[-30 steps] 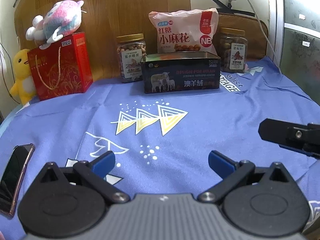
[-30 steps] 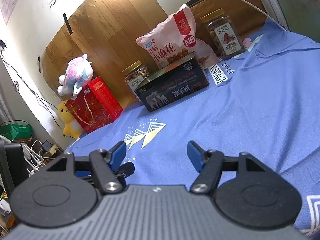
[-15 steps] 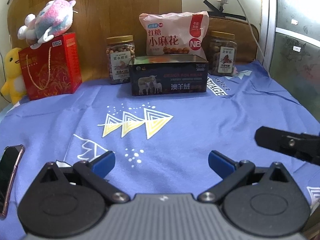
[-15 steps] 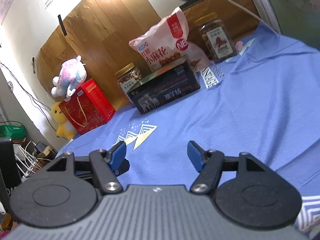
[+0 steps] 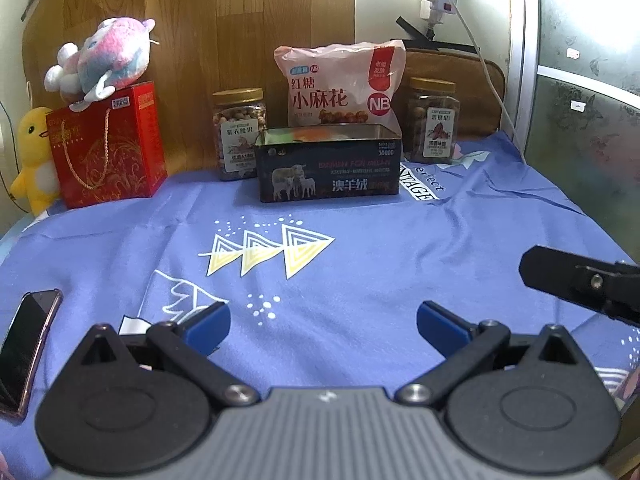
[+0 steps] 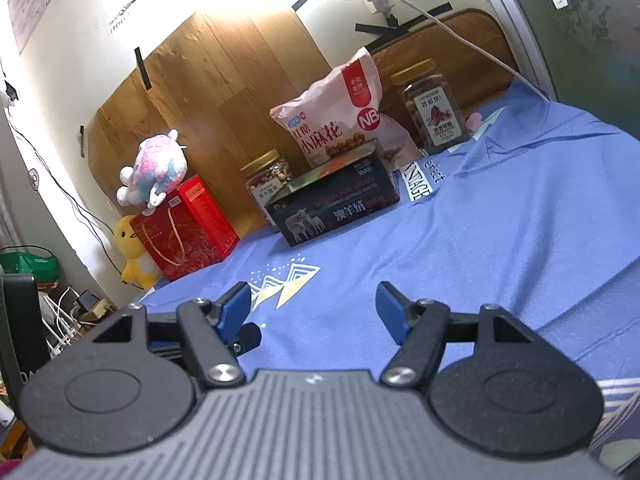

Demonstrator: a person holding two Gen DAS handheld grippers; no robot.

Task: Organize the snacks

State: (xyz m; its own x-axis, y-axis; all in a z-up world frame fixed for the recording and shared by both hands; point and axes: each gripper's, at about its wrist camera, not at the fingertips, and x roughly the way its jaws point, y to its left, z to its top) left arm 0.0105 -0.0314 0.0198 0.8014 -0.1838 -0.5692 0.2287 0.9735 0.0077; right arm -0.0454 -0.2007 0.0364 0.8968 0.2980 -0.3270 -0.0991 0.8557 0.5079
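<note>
I see both views pull back a little from a second ago, so the snacks sit farther off now. My left gripper [image 5: 322, 322] is spread wide with nothing in it; my right gripper [image 6: 314, 306] is empty too, its jaws opening further. The open tin [image 5: 328, 166] waits at the far side of the blue cloth [image 5: 360, 248], with the snack bag [image 5: 340, 82] behind it, between two nut jars [image 5: 239, 134]. I judge no pick has started yet.

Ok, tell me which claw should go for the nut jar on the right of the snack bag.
Right, probably. The jar stands at the far right of the row, beside the pink snack bag. The right claw is empty with its jaws opening, and sits on that side; the left claw, open too, faces the tin.
</note>
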